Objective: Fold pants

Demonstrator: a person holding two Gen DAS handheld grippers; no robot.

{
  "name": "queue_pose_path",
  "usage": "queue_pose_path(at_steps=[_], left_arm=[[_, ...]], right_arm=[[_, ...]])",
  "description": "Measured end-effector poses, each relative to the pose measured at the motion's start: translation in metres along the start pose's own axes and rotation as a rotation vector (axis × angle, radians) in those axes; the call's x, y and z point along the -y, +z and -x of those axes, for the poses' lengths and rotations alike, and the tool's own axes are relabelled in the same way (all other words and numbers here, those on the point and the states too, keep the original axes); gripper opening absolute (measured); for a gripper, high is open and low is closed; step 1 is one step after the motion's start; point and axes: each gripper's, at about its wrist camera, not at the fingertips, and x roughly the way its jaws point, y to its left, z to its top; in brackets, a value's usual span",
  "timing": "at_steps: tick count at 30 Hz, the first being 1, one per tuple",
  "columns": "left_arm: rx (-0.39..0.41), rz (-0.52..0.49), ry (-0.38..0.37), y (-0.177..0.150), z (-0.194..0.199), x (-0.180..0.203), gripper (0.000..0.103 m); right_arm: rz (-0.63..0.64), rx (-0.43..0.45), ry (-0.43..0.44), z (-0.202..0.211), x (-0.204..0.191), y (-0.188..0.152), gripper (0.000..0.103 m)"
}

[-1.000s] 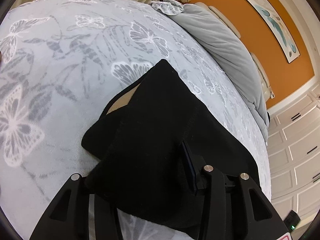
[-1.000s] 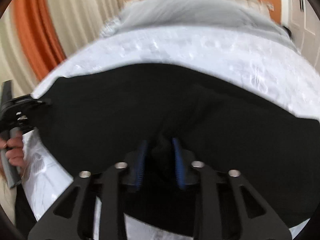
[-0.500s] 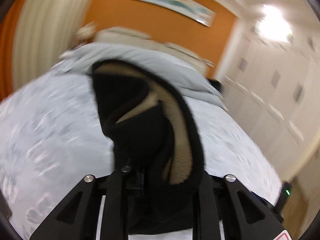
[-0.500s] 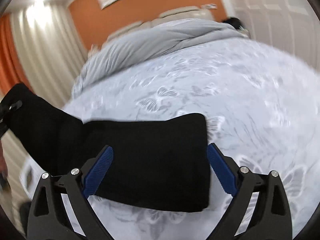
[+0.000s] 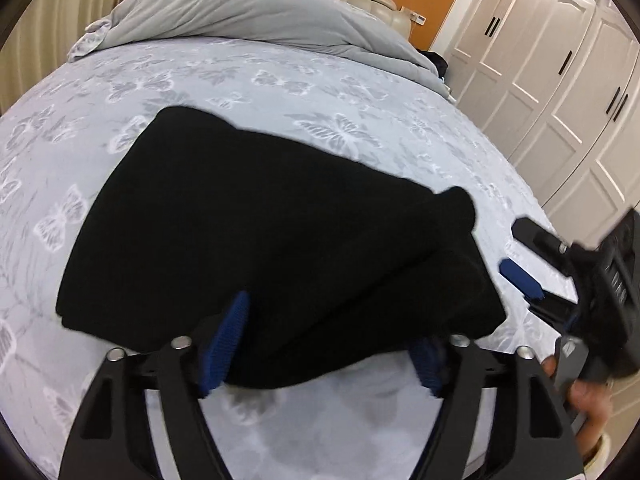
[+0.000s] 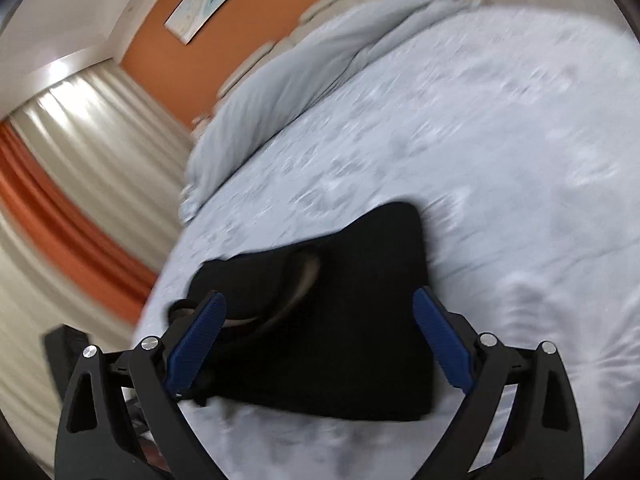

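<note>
The black pants point(image 5: 260, 236) lie folded into a compact bundle on the bed's butterfly-print sheet point(image 5: 280, 80). My left gripper point(image 5: 332, 344) is open, its blue pads on either side of the bundle's near edge, holding nothing. My right gripper point(image 6: 320, 340) is also open and empty, just above the bundle's near edge point(image 6: 328, 320); a tan lining point(image 6: 308, 276) shows in a fold. The right gripper also shows in the left wrist view point(image 5: 560, 272), at the bundle's right end, held by a hand point(image 5: 588, 396).
A grey duvet point(image 5: 248, 12) is heaped at the head of the bed against the orange wall. White wardrobe doors point(image 5: 560, 60) stand to the right. Cream and orange curtains point(image 6: 60, 200) hang on the left. The bed's near edge lies just below the grippers.
Both grippers have opened and let go of the pants. The left gripper carried its end over and laid it down; the bundle now lies folded on the sheet.
</note>
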Motion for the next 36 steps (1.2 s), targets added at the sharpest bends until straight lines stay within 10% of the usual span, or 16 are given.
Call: queue_pose_path(at_steps=[11,19,20,21,28,33,36], left_arm=[[0.063,-0.115,0.026,-0.045,0.058,-0.003,0.08],[0.085,0.01,0.135,-0.051,0.085,-0.058,0.081],[0.087,0.033,0.14,-0.051,0.087,-0.065,0.081],[0.09,0.049,0.145,-0.051,0.089,-0.07,0.081],[0.143,0.071,0.17,-0.049,0.112,-0.08,0.083],[0.14,0.076,0.153,-0.043,0.105,-0.078,0.084],[0.133,0.1,0.135,-0.041,0.095,-0.078,0.084]], right_arm=[[0.03,-0.093,0.018,-0.036,-0.023,-0.011,0.094],[0.105,-0.143,-0.068,-0.078,-0.042,-0.017,0.094],[0.122,-0.148,-0.085,-0.083,-0.043,-0.018,0.087],[0.129,-0.172,-0.092,-0.089,-0.044,-0.017,0.054],[0.18,0.003,0.019,-0.003,-0.072,0.036,0.004],[0.139,-0.068,-0.406,0.013,0.01,0.044,0.015],[0.003,-0.122,-0.208,0.016,0.026,0.027,0.019]])
